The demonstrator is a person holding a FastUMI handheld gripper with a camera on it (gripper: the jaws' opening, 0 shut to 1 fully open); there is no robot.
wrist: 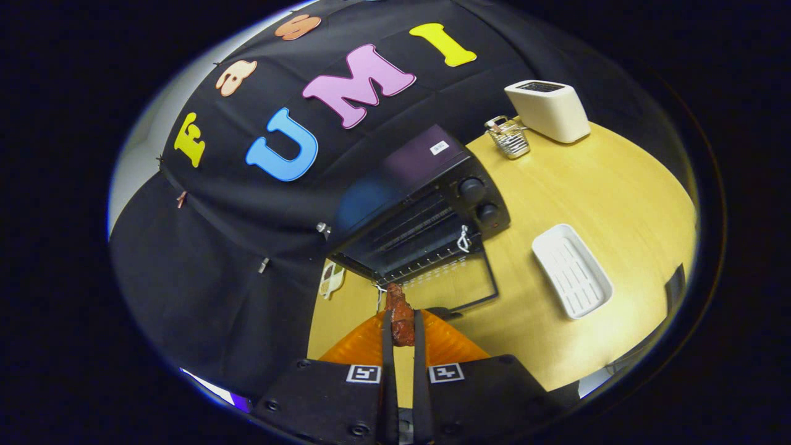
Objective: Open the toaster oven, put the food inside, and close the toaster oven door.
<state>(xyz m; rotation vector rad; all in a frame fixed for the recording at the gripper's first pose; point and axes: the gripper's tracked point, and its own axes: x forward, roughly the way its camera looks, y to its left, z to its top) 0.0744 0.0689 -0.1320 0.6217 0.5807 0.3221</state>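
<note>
My gripper is shut on a reddish-brown piece of food, which sticks out ahead of the two fingers. Just beyond the food stands the black toaster oven on the wooden table. Its glass door is folded down flat toward me, and the wire rack inside is in sight. Two round knobs sit on the oven's right side. The whole view is tilted.
A white ribbed tray lies on the table right of the oven. Farther back stand a white toaster and a small wire basket. A pale object lies left of the oven by the cloth wall.
</note>
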